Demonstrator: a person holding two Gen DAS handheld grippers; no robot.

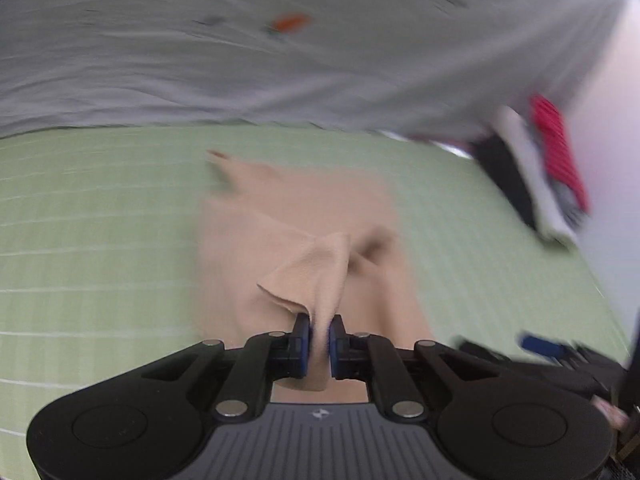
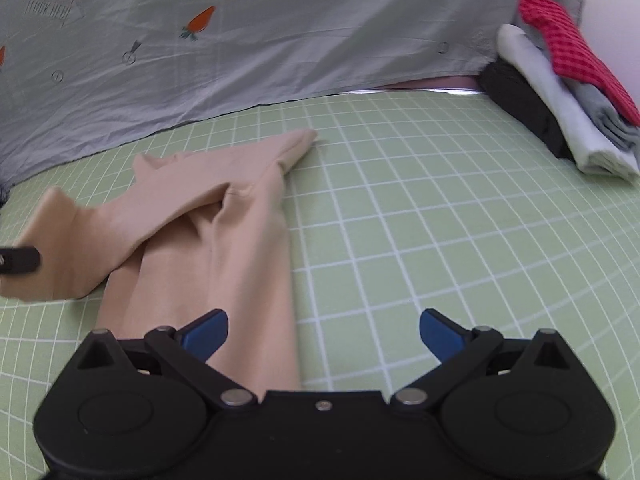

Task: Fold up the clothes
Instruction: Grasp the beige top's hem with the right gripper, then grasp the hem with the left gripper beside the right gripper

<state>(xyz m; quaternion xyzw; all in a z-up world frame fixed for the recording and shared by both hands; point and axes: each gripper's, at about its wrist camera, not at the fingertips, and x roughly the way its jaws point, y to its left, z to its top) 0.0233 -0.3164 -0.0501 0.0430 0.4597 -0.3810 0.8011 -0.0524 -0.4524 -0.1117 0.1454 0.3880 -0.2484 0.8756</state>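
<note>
A beige garment [image 2: 208,236] lies on the green grid mat [image 2: 420,220], partly folded over itself. In the left wrist view my left gripper [image 1: 319,330] is shut on a pinched corner of the beige garment [image 1: 316,276], lifting that flap above the rest of the cloth. In the right wrist view my right gripper [image 2: 323,334] stands open low over the mat; its left blue finger [image 2: 206,332] is over the garment's near edge and nothing is between its pads. A black piece of the left gripper [image 2: 20,261] shows at the left edge, by the lifted flap.
A pale grey sheet with carrot prints [image 2: 240,32] hangs along the mat's far side. A stack of folded clothes [image 2: 560,92], black, white, grey and red checked, sits at the far right corner. The right gripper shows blurred at the lower right [image 1: 540,346] of the left wrist view.
</note>
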